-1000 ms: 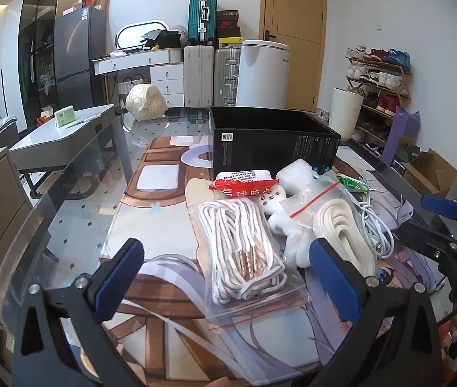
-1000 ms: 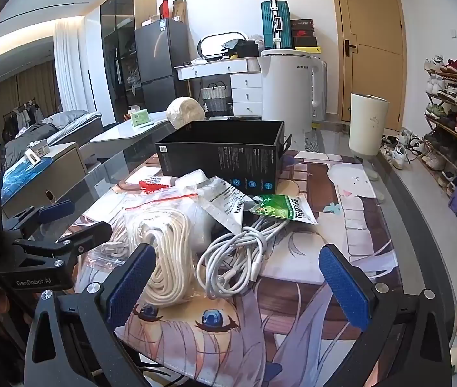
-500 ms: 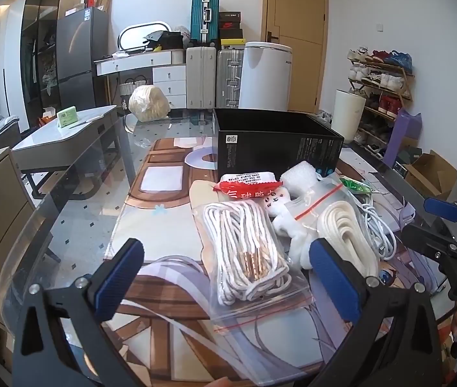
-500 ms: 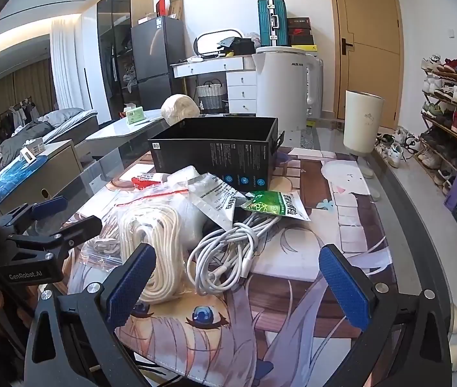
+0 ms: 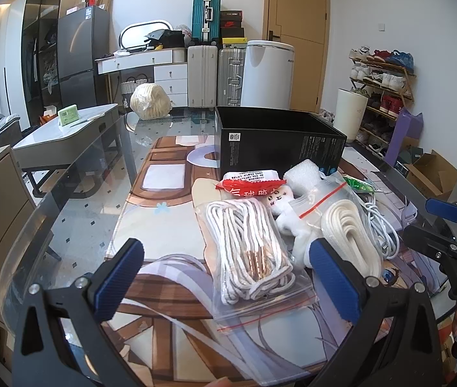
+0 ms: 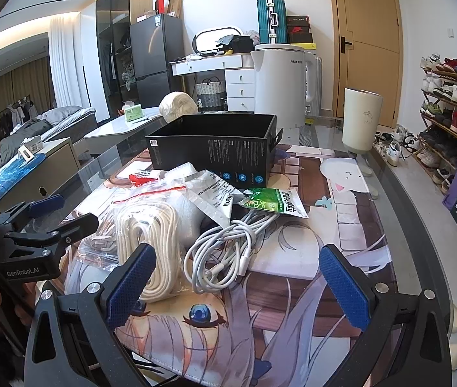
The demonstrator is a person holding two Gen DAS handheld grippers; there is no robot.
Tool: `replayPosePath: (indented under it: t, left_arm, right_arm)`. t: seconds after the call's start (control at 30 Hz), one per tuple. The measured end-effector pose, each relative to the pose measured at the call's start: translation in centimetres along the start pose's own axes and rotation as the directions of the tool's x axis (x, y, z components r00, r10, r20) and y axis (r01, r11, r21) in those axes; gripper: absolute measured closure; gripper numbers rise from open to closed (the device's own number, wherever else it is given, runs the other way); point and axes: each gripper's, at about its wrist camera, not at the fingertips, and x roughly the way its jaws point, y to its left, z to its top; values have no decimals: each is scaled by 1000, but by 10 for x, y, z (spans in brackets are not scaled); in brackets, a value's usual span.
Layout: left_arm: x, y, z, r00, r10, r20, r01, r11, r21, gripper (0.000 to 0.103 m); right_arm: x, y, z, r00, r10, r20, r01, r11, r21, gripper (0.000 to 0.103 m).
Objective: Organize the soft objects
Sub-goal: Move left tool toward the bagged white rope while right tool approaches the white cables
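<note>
both grippers have eased back slightly from the soft pile: left gripper (image 5: pixel 225 277) and right gripper (image 6: pixel 234 283), jaws wide and empty, frame the clear bagged white cord (image 5: pixel 247 251) at centre, sorting into the open black cardboard box (image 5: pixel 276 142) unstarted.

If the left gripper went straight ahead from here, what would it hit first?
Probably the bagged striped cord, lying between the open left gripper's fingers; the black box stands behind it. Depth is uncertain.

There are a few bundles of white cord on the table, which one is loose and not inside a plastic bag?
The white charging cable, coiled bare on the mat by the green packet. The striped cord with metal tips and the thick cream rope are each in zip bags.
</note>
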Motion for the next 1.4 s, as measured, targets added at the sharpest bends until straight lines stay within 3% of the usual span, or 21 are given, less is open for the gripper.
replayPosePath:
  t: [0.73,1.0,1.4]
  left_arm:
    - [-3,5,-2,1000,-17,25,17,1000,12,0]
    - [-2,9,0,995,-93,21,93,996,12,0]
    - [6,10,0,999,-46,23,45,999,20,0]
  right_arm:
    - [8,-4,1,1000,-5,-18,5,1000,23,0]
    - [10,-6,3,1000,2,-25,-1,999,43,1]
    - [16,-7,2,999,19,-36,-17,998,55,1]
